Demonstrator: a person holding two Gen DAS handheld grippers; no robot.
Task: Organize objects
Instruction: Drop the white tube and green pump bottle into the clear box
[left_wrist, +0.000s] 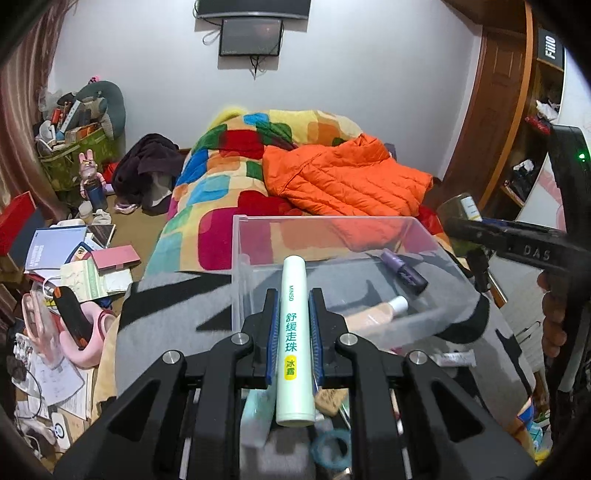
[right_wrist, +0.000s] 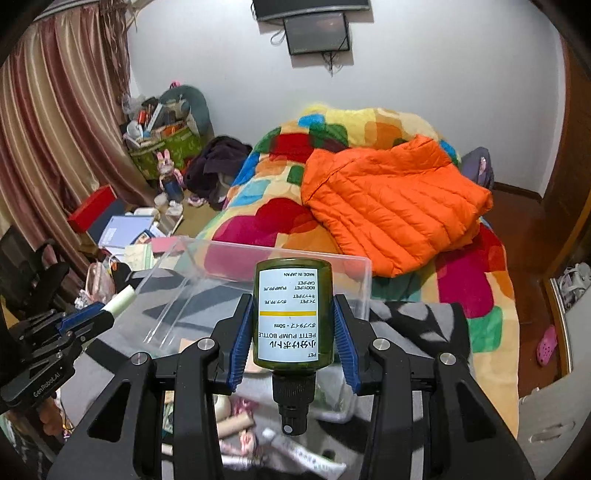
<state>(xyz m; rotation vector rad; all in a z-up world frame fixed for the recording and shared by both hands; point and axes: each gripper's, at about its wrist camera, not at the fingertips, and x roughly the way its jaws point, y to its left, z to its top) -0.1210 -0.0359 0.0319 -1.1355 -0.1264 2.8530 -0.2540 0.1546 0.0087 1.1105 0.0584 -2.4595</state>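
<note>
Pale-green MINISO tube (left_wrist: 294, 332) clamped in left gripper (left_wrist: 294, 325) | olive pump bottle (right_wrist: 293, 314) clamped in right gripper (right_wrist: 293, 332)

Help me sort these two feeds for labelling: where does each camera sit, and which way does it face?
Left wrist: on the left gripper, looking along its fingers over the clear bin toward the bed; it holds a pale green tube; the right gripper and the person's fingers show at right.
Right wrist: on the right gripper, facing the same way; it holds a green pump bottle, nozzle toward the camera; the left gripper shows at left.
Shared: bin, orange jacket, patterned blanket, wall screen.
</note>
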